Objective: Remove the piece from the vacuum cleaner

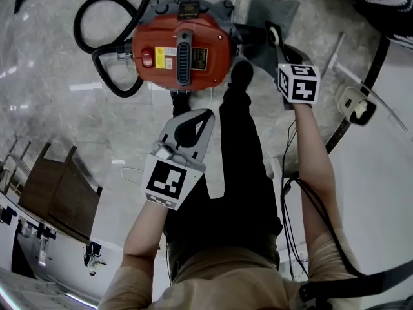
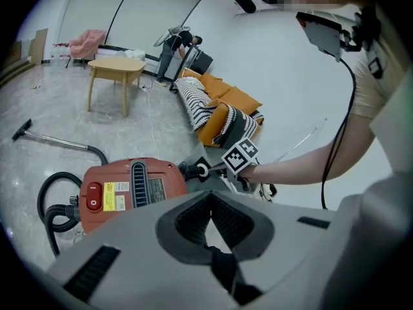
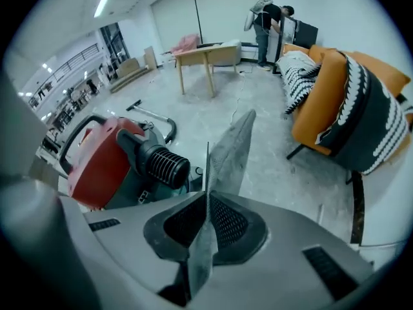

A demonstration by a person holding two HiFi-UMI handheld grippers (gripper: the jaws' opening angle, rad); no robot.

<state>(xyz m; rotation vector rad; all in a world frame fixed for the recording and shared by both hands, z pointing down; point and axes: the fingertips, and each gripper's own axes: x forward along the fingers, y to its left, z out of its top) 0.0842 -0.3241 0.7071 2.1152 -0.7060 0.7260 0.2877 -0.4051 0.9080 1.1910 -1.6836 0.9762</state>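
Polished grey marble-pattern floor (image 1: 77,121) of a large white-walled room. In the background stand a light wooden table (image 2: 116,66) and an orange sofa (image 3: 335,95) draped with a black-and-white striped throw (image 3: 303,76). A person (image 3: 268,24) bends over equipment by the far wall.

At centre, a red canister vacuum cleaner (image 1: 184,50) rests on the floor, its black-ribbed handle on top. Its black corrugated hose (image 1: 97,31) loops out to one side, and a thin metal wand with a floor nozzle (image 2: 51,139) lies farther off.

The right gripper (image 3: 206,202) points steeply down, with its jaws closed on a thin, flat grey fabric-like sheet (image 3: 232,147), the piece. The sheet stands on edge between the pads and rises beyond the jaw tips. It sits just beside the vacuum cleaner's black ribbed round port (image 3: 164,163), on the side nearest the sofa. Whether any edge of it touches the machine cannot be made out.

The left gripper (image 2: 211,202) hangs above the floor in front of the vacuum cleaner and apart from it. Its jaw tips meet, and nothing is held between them.
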